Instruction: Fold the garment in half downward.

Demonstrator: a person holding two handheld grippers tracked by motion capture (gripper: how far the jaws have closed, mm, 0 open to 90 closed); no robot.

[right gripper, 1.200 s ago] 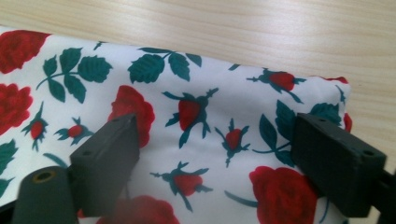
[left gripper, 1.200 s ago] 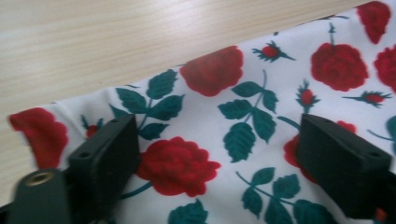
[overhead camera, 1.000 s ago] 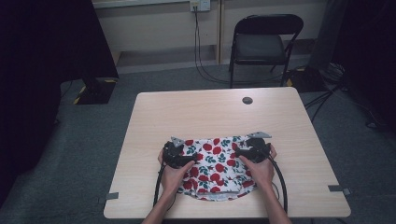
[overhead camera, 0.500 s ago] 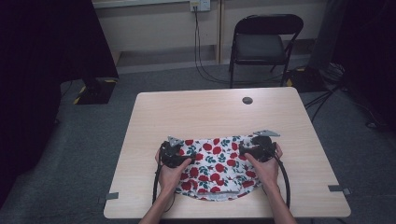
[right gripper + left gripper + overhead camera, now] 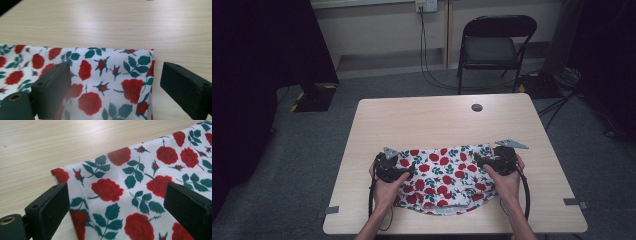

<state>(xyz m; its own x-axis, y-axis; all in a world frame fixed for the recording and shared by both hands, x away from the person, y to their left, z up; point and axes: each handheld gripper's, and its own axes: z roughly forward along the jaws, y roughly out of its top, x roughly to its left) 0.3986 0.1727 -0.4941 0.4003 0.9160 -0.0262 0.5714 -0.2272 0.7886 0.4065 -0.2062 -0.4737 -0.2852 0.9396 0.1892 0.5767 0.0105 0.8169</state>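
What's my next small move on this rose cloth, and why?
Probably lower both grippers and close them on the far corners. The left gripper and right gripper stand open, jaws straddling the rose cloth at its left and right far corners, nothing gripped, and the cloth lies flat on the table.
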